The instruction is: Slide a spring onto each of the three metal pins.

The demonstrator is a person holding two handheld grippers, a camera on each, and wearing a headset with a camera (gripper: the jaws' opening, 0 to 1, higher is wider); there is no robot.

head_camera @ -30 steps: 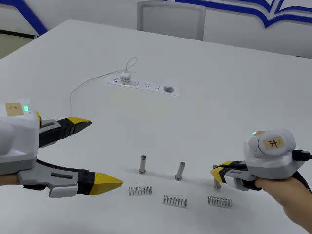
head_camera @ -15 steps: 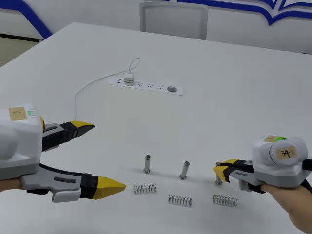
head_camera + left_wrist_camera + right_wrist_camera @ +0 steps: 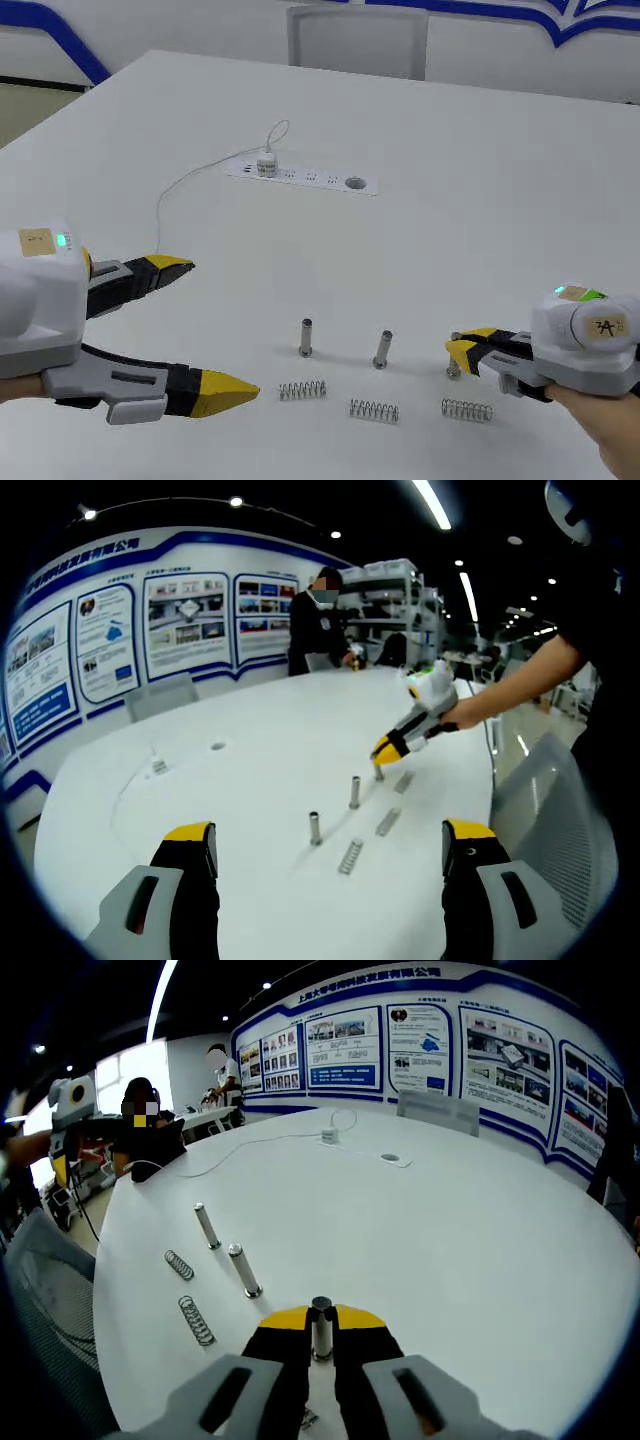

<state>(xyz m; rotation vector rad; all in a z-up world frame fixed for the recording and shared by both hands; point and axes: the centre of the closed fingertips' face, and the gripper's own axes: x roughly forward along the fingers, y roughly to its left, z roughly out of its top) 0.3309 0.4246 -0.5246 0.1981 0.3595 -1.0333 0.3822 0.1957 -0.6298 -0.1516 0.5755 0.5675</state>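
Three short metal pins stand upright in a row on the white table: left pin (image 3: 306, 337), middle pin (image 3: 382, 349), right pin (image 3: 455, 365). In front of each lies a loose spring: left spring (image 3: 302, 390), middle spring (image 3: 373, 409), right spring (image 3: 467, 409). My right gripper (image 3: 461, 347) comes in low from the right with its yellow tips shut on the right pin (image 3: 321, 1328). My left gripper (image 3: 205, 325) hovers left of the row, jaws wide open and holding nothing. In the left gripper view the left spring (image 3: 350, 855) lies ahead between the jaws.
A white power strip (image 3: 300, 176) with a plugged charger (image 3: 266, 163) and a looping cable lies farther back. A grey chair (image 3: 358, 40) stands at the table's far edge. A person (image 3: 325, 620) stands beyond the table.
The head camera has shifted a little. Both grippers keep the same stance relative to the pins and springs, and nothing on the table has moved.
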